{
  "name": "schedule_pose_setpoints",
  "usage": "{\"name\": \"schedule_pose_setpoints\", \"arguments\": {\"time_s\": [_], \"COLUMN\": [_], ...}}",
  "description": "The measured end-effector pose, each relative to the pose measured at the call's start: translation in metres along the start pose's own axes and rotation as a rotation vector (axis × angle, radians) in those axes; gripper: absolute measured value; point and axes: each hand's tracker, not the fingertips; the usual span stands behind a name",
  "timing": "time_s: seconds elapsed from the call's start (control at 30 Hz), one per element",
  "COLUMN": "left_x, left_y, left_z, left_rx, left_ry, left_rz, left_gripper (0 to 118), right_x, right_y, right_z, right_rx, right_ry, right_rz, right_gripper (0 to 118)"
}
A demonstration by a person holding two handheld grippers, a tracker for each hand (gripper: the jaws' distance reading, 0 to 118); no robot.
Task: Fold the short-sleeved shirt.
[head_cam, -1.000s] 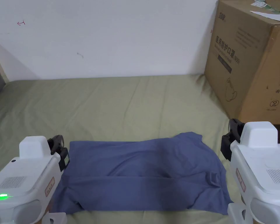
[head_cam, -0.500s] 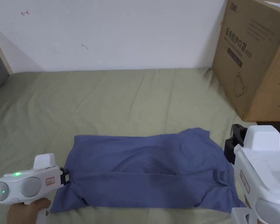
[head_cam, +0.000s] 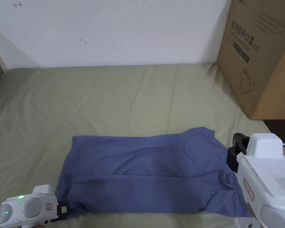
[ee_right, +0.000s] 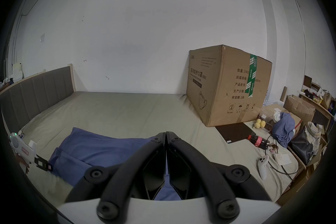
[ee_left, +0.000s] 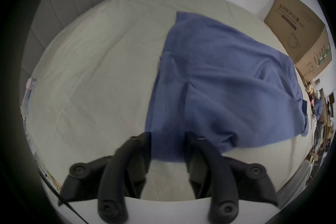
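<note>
A blue short-sleeved shirt (head_cam: 147, 172) lies on the green bed sheet (head_cam: 124, 95), folded into a long band with a lengthwise crease. My left gripper (head_cam: 62, 210) lies on its side at the shirt's near-left corner. In the left gripper view its jaws stand open around that corner of the shirt (ee_left: 218, 82), left gripper (ee_left: 167, 138). My right gripper (head_cam: 234, 151) hovers beside the shirt's right edge. In the right gripper view the right gripper (ee_right: 165, 134) is shut with nothing between its jaws, above the shirt (ee_right: 101, 148); the left gripper (ee_right: 43, 164) shows far left there.
A large cardboard box (head_cam: 257, 59) stands on the bed at the back right, against the white wall. A grey headboard (ee_right: 36, 86) closes the left end. A dark pad (ee_right: 234, 131), a bottle (ee_right: 258, 140) and a white controller (ee_right: 262, 166) lie on the right side of the bed.
My left gripper has turned on its side and come down the shirt's left edge to the near-left corner. The right gripper has stayed beside the right edge.
</note>
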Motion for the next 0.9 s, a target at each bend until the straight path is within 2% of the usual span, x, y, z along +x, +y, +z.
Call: {"name": "schedule_pose_setpoints", "arguments": {"time_s": [0.07,0.1,0.13,0.27,0.3,0.33,0.37,0.4,0.43,0.47,0.57,0.7,0.73,0.77,0.8,0.83,0.87,0.9], "left_x": [0.002,0.003,0.004,0.009,0.010,0.011,0.012,0.013,0.013,0.014,0.015,0.016,0.017,0.017,0.017,0.016,0.016,0.015], "left_y": [-0.004,-0.003,-0.001,-0.001,-0.001,0.000,0.000,0.001,0.002,0.003,0.005,0.007,0.007,0.008,0.007,0.007,0.007,0.007], "left_z": [-0.001,0.003,0.005,0.019,0.025,0.032,0.040,0.046,0.050,0.054,0.062,0.061,0.061,0.061,0.061,0.060,0.060,0.059], "left_rx": [0.026,0.027,0.030,0.110,0.126,0.151,0.165,0.175,0.178,0.186,0.205,0.212,0.211,0.209,0.210,0.207,0.202,0.201], "left_ry": [0.007,0.006,-0.024,-0.005,-0.001,0.006,-0.001,-0.006,-0.014,-0.013,-0.020,-0.024,-0.024,-0.023,-0.025,-0.026,-0.027,-0.026], "left_rz": [-0.011,-0.019,-0.002,-0.049,-0.058,-0.072,-0.081,-0.081,-0.083,-0.086,-0.090,-0.091,-0.090,-0.089,-0.085,-0.080,-0.076,-0.073], "left_gripper": [26,13,6,1,1,1,1,1,1,1,1,1,1,1,1,1,1,1], "right_x": [0.003,0.005,0.008,0.026,0.030,0.035,0.040,0.044,0.047,0.051,0.055,0.058,0.058,0.057,0.056,0.059,0.058,0.055], "right_y": [-0.002,-0.003,-0.005,-0.022,-0.030,-0.040,-0.055,-0.069,-0.083,-0.098,-0.137,-0.170,-0.175,-0.180,-0.182,-0.188,-0.188,-0.185], "right_z": [0.000,0.001,0.000,-0.016,-0.023,-0.032,-0.041,-0.050,-0.059,-0.067,-0.084,-0.095,-0.097,-0.100,-0.101,-0.105,-0.104,-0.102], "right_rx": [-0.008,-0.013,-0.017,-0.137,-0.182,-0.256,-0.322,-0.388,-0.455,-0.491,-0.597,-0.712,-0.718,-0.742,-0.752,-0.748,-0.737,-0.709], "right_ry": [0.002,-0.004,-0.010,-0.033,-0.038,-0.052,-0.052,-0.063,-0.056,-0.061,-0.110,-0.090,-0.085,-0.080,-0.064,-0.040,-0.021,0.014], "right_rz": [-0.012,-0.016,-0.020,-0.073,-0.077,-0.071,-0.081,-0.089,-0.103,-0.124,-0.087,-0.146,-0.151,-0.166,-0.171,-0.178,-0.183,-0.179], "right_gripper": [0,0,0,2,10,27,58,80,93,95,94,82,74,52,37,29,29,9]}}
